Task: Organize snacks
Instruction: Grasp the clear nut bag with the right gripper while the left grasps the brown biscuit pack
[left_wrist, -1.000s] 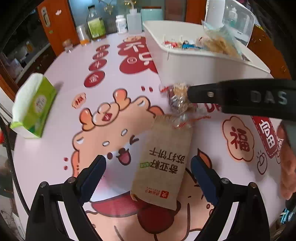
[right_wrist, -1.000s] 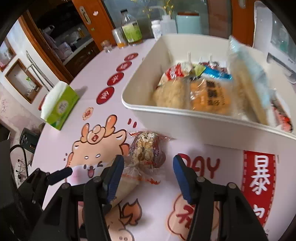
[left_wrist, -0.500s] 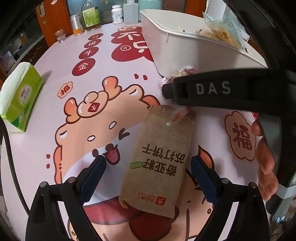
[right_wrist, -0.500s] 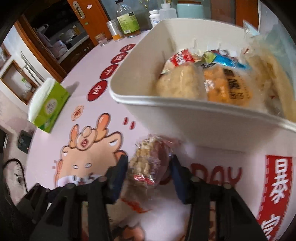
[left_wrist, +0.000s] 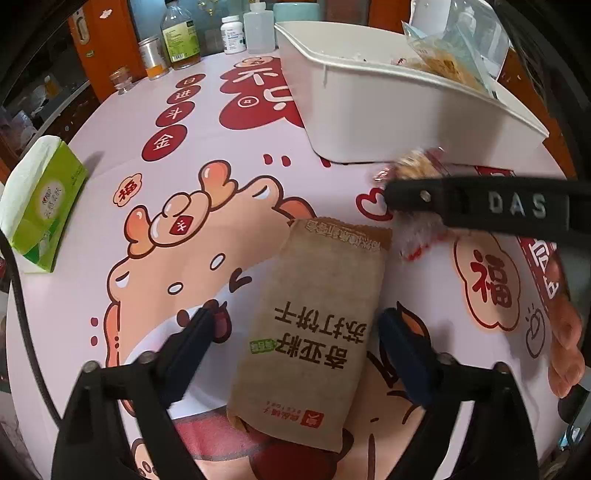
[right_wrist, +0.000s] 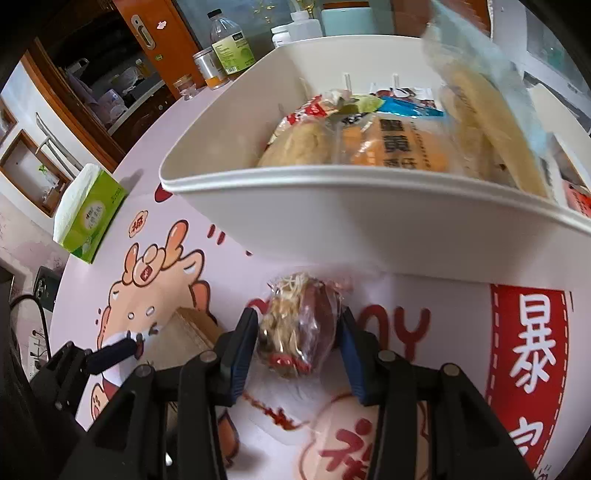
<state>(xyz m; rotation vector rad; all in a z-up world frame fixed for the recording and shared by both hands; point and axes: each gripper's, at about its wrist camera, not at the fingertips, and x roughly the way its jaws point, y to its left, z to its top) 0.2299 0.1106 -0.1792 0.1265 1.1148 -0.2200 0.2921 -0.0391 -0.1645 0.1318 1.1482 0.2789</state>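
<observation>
Right claw (right_wrist: 298, 338) pinches the light, crinkly snack pouch (right_wrist: 295, 328) midway beside the bin (right_wrist: 332, 221); left claw (left_wrist: 295, 354) gapes, empty.

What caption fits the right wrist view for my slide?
Right gripper jaws clamp a clear-wrapped snack packet before the white plastic bin of snacks.

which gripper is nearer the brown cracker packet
Left. The left gripper straddles the brown cracker packet, open. The right gripper is beyond the packet's far end, shut on the clear-wrapped snack.
</observation>
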